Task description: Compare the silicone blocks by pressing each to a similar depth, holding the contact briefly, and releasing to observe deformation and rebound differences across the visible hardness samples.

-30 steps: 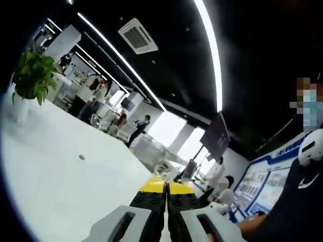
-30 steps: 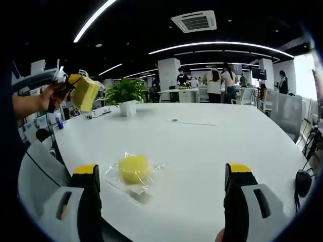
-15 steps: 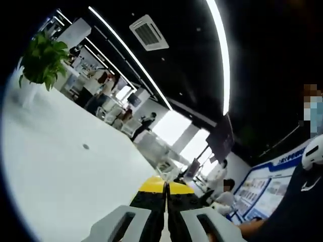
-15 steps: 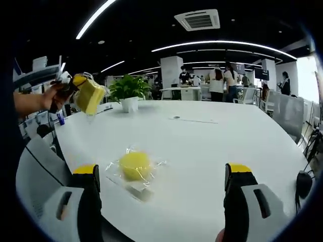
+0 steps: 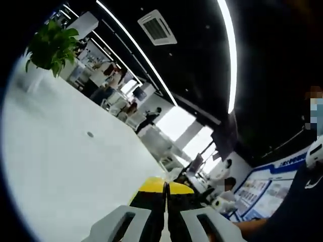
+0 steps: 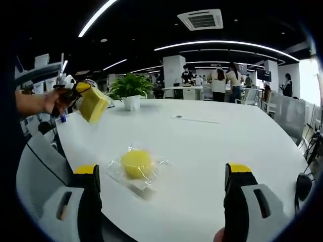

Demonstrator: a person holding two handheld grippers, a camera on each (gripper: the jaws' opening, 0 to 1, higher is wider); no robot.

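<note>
The right claw (image 6: 161, 189) is spread wide above the white tabletop (image 6: 212, 146), where a yellow block (image 6: 136, 163) lies in clear wrapping. The left claw (image 5: 167, 189) is clenched on another yellow block (image 6: 93, 104), held aloft.

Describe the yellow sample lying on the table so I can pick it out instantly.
On the big white table, just ahead of the right gripper and nearer its left jaw, lies a round yellow silicone puck. It rests on crinkled clear plastic wrap, unlike the yellow block held in the air.

Left gripper view tilts up across the white table (image 5: 60, 166); right gripper view faces it level.
</note>
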